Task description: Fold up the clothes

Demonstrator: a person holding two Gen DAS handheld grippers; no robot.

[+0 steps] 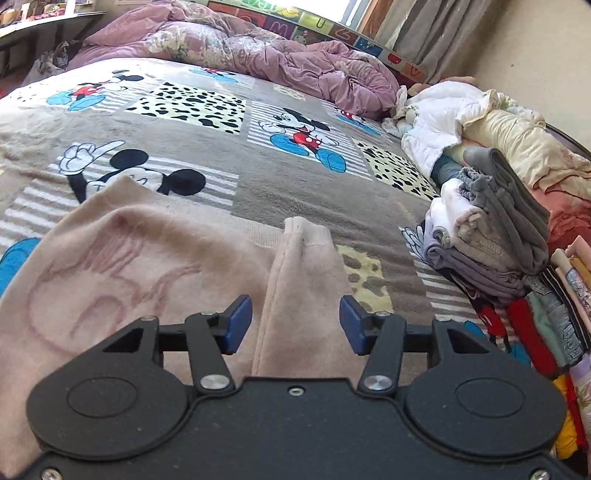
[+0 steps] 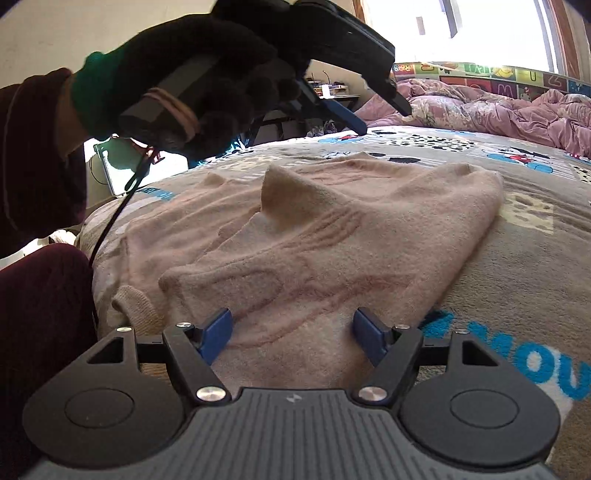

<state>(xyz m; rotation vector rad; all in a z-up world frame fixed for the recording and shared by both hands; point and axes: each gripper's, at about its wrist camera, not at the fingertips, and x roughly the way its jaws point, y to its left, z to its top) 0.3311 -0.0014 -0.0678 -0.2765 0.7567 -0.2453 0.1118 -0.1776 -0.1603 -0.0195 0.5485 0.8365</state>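
Pink sweater [image 2: 303, 236] spread on bed blanket [image 1: 258, 184], partly rumpled. L gripper [image 1: 295, 325] jaws apart, sleeve [image 1: 303, 280] running straight ahead btwn them. R gripper [image 2: 291, 338] also released, low over sweater body; L nearer sleeve

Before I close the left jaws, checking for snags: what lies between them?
Only the pink sweater's sleeve, lying lengthwise between the open left gripper jaws, in the left wrist view.

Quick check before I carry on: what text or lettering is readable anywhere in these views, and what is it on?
"MOU", big blue letters, cut off at the frame edge: on the bed blanket.
Single letters "M", "U", "G": on the alphabet mat.
Pink stitched design on the pink sweater: not readable as text.
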